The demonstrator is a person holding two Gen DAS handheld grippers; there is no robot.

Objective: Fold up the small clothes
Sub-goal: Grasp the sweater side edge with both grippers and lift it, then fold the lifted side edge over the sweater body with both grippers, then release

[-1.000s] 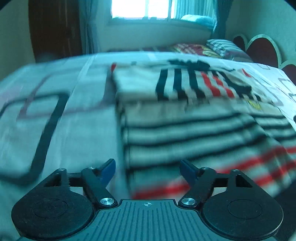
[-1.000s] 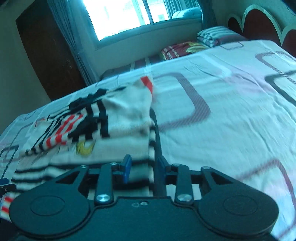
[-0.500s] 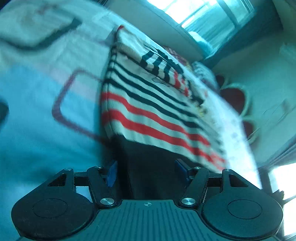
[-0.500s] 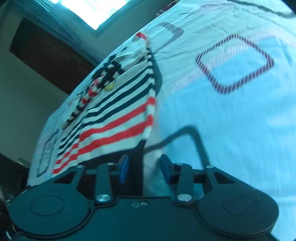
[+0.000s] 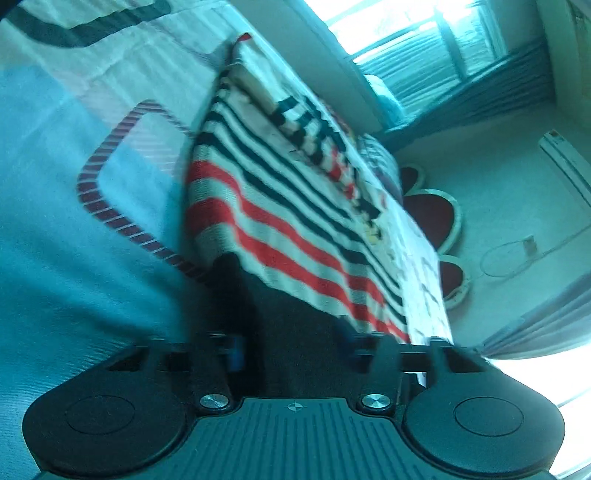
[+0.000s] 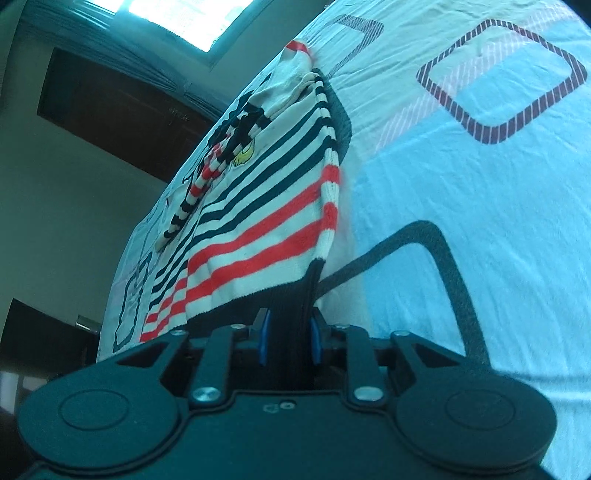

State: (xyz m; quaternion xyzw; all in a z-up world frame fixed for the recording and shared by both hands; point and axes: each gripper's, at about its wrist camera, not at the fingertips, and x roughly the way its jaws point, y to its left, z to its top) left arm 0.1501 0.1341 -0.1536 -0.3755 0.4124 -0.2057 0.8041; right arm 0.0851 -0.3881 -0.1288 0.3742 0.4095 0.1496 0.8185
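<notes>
Blue-tinted daylight, blown-out window [image 5: 399, 26] glare, strong fisheye bending at edges, motion blur in left wrist view, right wrist view sharper

Left gripper [image 5: 293, 349] closing on striped sweater's [image 5: 280, 221] black hem.

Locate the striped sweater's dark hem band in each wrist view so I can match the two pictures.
Left wrist: the dark hem band sits bottom centre, between the closing jaws of the left gripper.
Right wrist: it sits bottom centre, running down between the closing jaws of the right gripper, whose blue pads flank it.
Shared landmark: the sweater's red stripes just above the band.
</notes>
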